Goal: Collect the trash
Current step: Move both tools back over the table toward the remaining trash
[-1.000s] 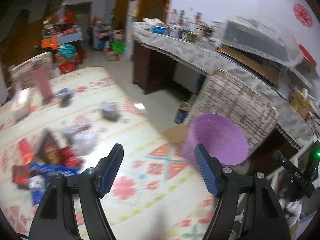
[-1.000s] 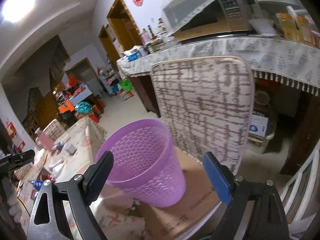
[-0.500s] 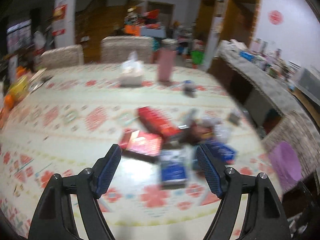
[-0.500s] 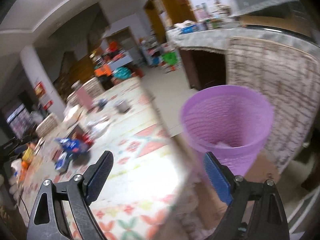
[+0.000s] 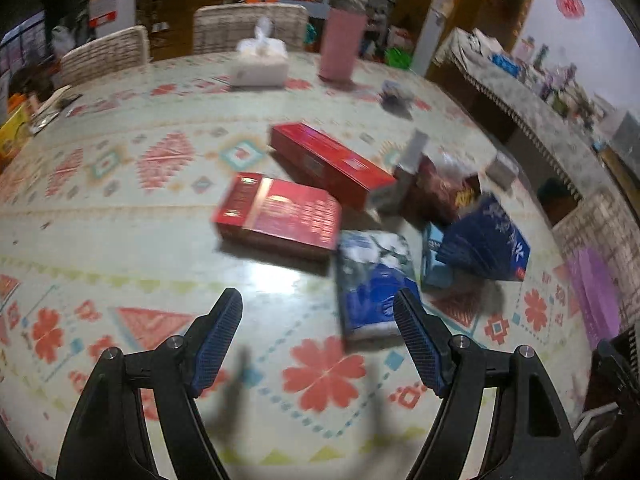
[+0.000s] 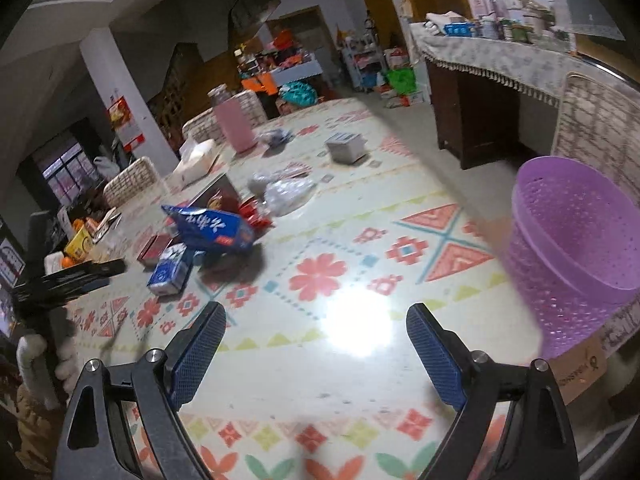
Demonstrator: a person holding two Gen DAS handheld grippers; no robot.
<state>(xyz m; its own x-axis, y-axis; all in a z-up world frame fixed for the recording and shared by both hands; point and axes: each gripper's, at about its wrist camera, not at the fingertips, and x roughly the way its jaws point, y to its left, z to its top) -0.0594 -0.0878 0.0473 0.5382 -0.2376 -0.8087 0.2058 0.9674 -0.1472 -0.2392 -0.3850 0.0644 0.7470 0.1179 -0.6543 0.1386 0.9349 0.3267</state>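
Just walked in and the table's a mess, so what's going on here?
Someone is clearing trash with a handheld gripper in each hand. Neither holds anything at this moment: the left gripper hovers with open jaws over the table, nearest the blue-and-white packet among the red boxes. The right gripper, also open, hangs over bare tablecloth, with the purple basket at the table's edge.

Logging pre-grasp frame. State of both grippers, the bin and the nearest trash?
left gripper: open, empty, above the table.
right gripper: open, empty.
purple basket: upright beside the table edge; contents not visible.
blue-white pack: lying flat, untouched.
dark blue box: tilted, resting on other trash.
flat red box: lying flat.
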